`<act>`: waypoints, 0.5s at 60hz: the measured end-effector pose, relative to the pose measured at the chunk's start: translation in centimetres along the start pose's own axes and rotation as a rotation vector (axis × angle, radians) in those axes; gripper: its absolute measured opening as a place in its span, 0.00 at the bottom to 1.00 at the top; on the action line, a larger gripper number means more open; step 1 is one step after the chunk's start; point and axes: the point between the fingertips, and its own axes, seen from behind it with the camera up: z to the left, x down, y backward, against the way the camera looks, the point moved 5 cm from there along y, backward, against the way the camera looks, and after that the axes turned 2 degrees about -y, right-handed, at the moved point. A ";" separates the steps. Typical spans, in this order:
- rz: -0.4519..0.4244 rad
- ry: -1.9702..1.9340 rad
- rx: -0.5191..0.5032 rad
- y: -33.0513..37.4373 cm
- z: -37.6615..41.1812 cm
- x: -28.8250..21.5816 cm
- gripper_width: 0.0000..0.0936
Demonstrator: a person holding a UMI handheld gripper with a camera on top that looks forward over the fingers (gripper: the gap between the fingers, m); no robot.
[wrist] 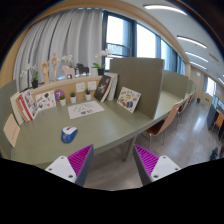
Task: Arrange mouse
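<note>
A blue and white mouse [69,133] lies on the grey-green table [105,123] near its front edge, just beyond my left finger. My gripper [113,162] is open and empty, held above the floor in front of the table. Its magenta pads [82,158] stand wide apart with nothing between them. The mouse is a little ahead and to the left of the fingers.
A paper sheet [84,109] lies mid-table. Books and cards [30,103] lean along a shelf at the back, with a framed picture [128,98] against a divider panel [138,80]. Chairs [165,118] stand to the right. Table legs [127,147] are just ahead.
</note>
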 end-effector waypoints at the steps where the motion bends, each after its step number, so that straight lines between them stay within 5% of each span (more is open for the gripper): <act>1: 0.016 0.006 -0.010 -0.5 0.4 0.8 0.84; 14: 0.138 0.105 -0.194 -6.7 7.5 6.1 0.85; 30: 0.165 0.196 -0.364 -13.9 17.4 5.4 0.86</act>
